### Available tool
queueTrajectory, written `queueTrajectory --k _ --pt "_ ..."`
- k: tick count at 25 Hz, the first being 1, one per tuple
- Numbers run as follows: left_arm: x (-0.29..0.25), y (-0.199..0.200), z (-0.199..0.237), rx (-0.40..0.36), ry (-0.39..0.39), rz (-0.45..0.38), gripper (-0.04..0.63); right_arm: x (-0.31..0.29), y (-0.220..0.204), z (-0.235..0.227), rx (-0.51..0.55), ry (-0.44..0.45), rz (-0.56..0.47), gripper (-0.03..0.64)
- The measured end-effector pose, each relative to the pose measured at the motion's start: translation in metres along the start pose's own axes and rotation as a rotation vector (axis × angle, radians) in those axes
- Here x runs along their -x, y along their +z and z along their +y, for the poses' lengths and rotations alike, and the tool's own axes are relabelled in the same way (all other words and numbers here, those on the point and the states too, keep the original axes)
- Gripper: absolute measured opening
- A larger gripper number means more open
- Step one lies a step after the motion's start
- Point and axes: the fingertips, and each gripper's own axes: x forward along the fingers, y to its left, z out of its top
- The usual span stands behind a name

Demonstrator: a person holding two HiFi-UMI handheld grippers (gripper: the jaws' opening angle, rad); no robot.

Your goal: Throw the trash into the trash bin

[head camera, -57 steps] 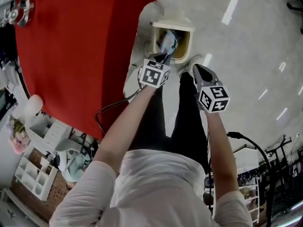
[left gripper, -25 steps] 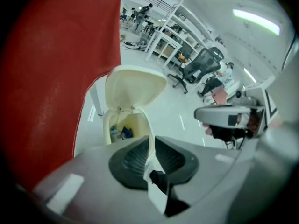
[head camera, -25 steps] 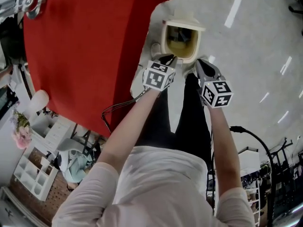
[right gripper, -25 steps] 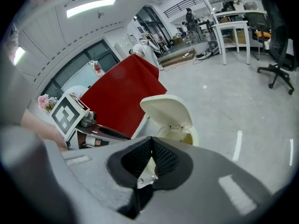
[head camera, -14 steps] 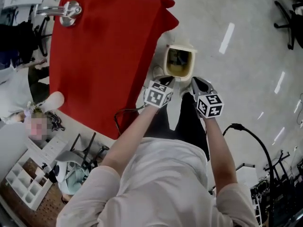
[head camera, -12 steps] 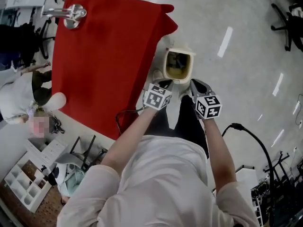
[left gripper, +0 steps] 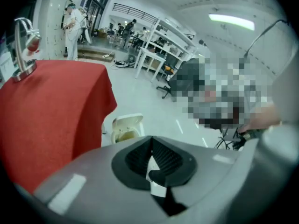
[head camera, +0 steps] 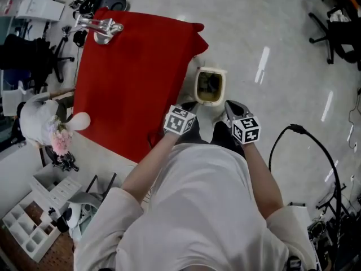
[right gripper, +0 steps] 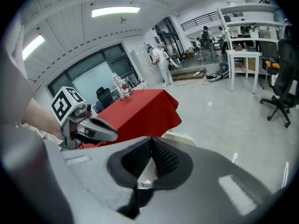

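Note:
The cream trash bin (head camera: 210,86) stands open on the floor by the red table's corner; its inside looks dark and yellowish. It also shows in the left gripper view, as the bin (left gripper: 125,129) beyond the jaws. My left gripper (head camera: 189,104) hangs above and just short of the bin; its jaws have just been closing and now meet with nothing between them, pads (left gripper: 161,158) together. My right gripper (head camera: 232,106) hovers beside it, also shut and empty, pads (right gripper: 161,157) touching. The right gripper view catches the left gripper (right gripper: 112,135) at its left.
A table under a red cloth (head camera: 135,78) fills the left, with a metal fixture (head camera: 98,27) on its far end. A black cable (head camera: 304,145) loops over the floor at right. Office chairs (head camera: 338,33) stand far right, shelves and clutter (head camera: 39,208) at lower left.
Both grippers have risen away from the bin, and the bin now looks smaller and farther below. The head view takes in more of the table and floor.

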Motion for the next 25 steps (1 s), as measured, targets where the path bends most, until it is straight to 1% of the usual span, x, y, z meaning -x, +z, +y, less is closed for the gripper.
queueTrajectory --k 4,12,16,21,25 --pt "0.03 0.006 0.0 -0.02 0.006 -0.04 0.006 0.015 0.008 0.012 0.033 -0.004 -0.011 0.0" --pt "0.07 0.011 0.0 0.003 0.021 -0.104 0.006 0.042 0.021 0.027 0.05 0.001 -0.045 -0.001" --pt "0.082 0.015 -0.001 0.006 0.014 -0.127 0.006 0.048 0.024 0.033 0.063 0.0 -0.057 -0.002" --pt "0.095 0.017 0.003 0.02 0.025 -0.148 0.006 0.055 0.029 0.033 0.078 0.0 -0.068 -0.002" --pt "0.096 0.017 -0.002 0.017 0.022 -0.146 0.008 0.059 0.028 0.033 0.073 0.003 -0.073 -0.002"
